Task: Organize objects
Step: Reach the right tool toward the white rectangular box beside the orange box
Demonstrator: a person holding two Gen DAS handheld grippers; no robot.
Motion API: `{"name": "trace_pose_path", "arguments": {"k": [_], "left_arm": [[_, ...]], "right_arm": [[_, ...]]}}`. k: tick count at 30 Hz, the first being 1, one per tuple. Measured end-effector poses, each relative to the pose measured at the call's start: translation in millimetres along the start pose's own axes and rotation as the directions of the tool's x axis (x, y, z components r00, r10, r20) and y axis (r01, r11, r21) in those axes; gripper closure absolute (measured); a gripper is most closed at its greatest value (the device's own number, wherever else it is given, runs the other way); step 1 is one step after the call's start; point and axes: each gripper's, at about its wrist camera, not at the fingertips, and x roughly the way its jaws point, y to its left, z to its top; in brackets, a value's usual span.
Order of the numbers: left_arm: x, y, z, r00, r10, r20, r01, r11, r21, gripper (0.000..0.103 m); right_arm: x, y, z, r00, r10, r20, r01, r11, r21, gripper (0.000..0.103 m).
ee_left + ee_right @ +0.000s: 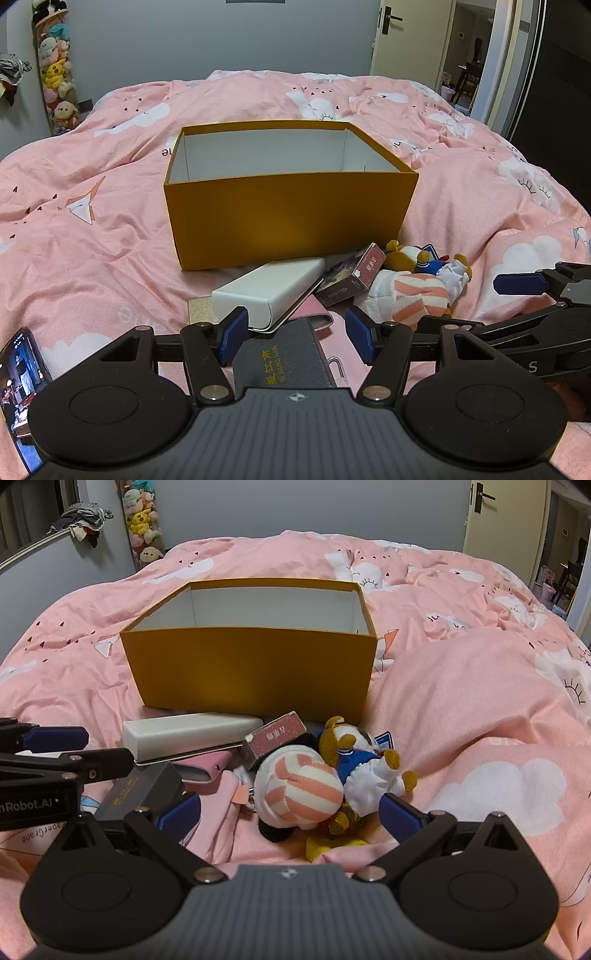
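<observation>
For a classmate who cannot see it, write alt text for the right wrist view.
An open right gripper hovers over a pink-and-white striped plush and a bear plush in blue on a pink duvet. Behind them lie a white box, a small pink card box and an open orange box; the left gripper enters at left.

place: somebody's bedroom at home | big bed (110,229) had a pink cloud-print duvet | tall stack of plush toys (57,77) stood far left by the wall | door (410,37) hung open far right
</observation>
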Motion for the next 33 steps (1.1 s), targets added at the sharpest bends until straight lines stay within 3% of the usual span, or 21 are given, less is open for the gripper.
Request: {"name": "trace_pose_path", "arguments": {"k": [20, 24, 28, 33], "left_arm": [[1, 0, -1, 1.0, -0.004, -0.007, 0.003, 1.0, -0.016, 0.032], [1, 9, 4, 0.999, -0.047, -0.028, 0.046, 0.998, -0.042, 0.041], [0, 20, 8, 0.998, -0.054, -0.034, 0.053, 0.998, -0.037, 0.043], [9, 41, 9, 0.996, -0.009, -0.086, 0.004, 0.998, -0.066, 0.049]], "right_arm": [[2, -2, 0, 1.0, 0.007, -0.018, -0.007, 1.0, 0.014, 0.001], [3, -1, 4, 0.999, 0.03, -0.015, -0.03, 1.0, -0.004, 0.002], [7, 5, 13, 0.998, 0.058, -0.02, -0.059, 0.996, -0.067, 0.019], [23, 18, 30, 0.985, 0.154, -0.082, -0.164, 0.977, -0.137, 0.041]]}}
